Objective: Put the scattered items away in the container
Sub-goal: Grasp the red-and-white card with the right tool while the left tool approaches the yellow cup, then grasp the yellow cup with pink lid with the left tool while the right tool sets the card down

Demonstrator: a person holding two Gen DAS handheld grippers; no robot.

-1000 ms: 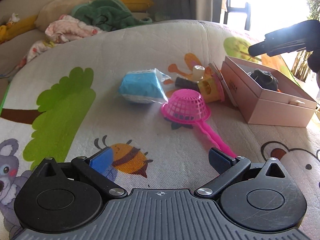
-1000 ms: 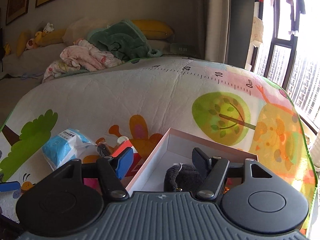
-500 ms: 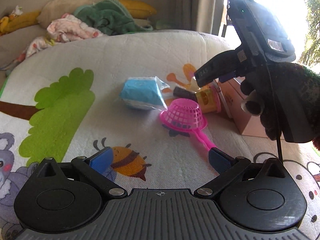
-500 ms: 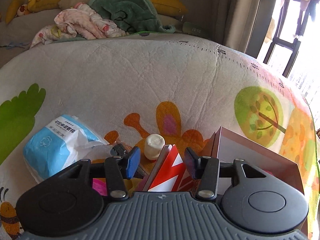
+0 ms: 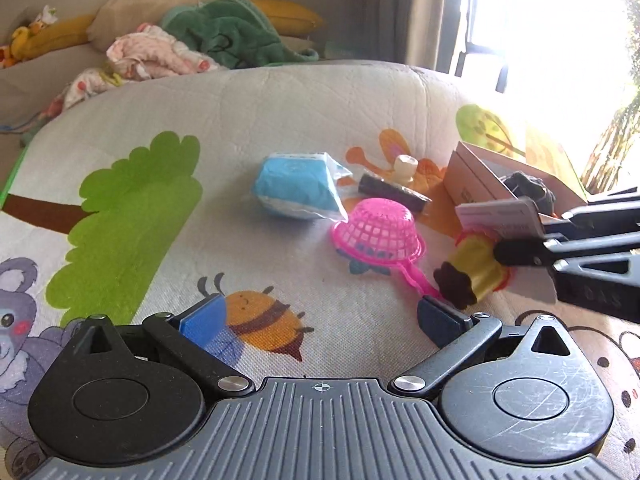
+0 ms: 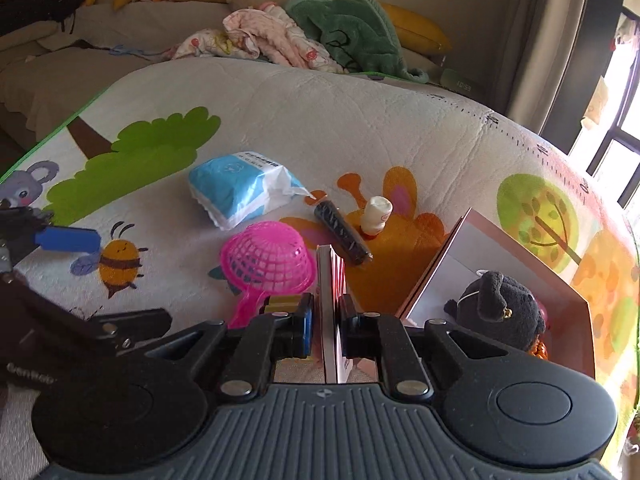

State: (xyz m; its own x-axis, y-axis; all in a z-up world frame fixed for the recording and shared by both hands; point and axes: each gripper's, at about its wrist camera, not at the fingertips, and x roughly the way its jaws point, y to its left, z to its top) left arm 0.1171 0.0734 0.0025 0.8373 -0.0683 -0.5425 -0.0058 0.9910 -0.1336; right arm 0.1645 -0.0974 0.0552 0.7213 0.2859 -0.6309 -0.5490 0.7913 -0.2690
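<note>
The right gripper [image 6: 325, 330] has just squeezed shut on a thin card [image 6: 330, 300], standing on edge. The box [image 6: 440, 268] is near, at two o'clock. The left gripper [image 5: 320, 316] is open, holding nothing.

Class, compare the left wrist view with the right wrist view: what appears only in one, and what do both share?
Only the left wrist view shows the yellow toy under the right tongs. Only the right wrist view shows those tongs, just closed, shut on the thin red-and-white card. Both show the pink strainer, blue packet, pink box and open left tongs.
</note>
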